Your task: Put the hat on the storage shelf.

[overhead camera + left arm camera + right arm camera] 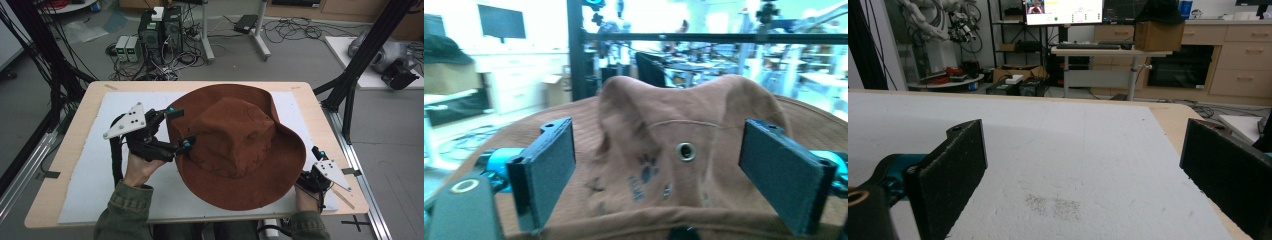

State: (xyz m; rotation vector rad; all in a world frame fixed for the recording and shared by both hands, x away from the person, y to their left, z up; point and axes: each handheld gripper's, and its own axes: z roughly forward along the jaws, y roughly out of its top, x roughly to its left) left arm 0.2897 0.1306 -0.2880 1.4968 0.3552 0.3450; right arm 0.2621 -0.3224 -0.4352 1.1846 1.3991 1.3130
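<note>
On a white-padded desk (90, 190), a soft, light brown hat (235, 145) is flanked by the spread left tool (180, 129); the floppy brim is best pinched. The right tool (1083, 175) is spread, empty.

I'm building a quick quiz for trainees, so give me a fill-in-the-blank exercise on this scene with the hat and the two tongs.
1. The hat lying on the white mat is ____ in colour.
2. The left tongs have their jaws ____, with the hat's brim between them.
3. The right tongs point across the bare white ____.
4. The small metal eyelet sits on the hat's ____.

Missing words: brown; open; mat; crown
</note>
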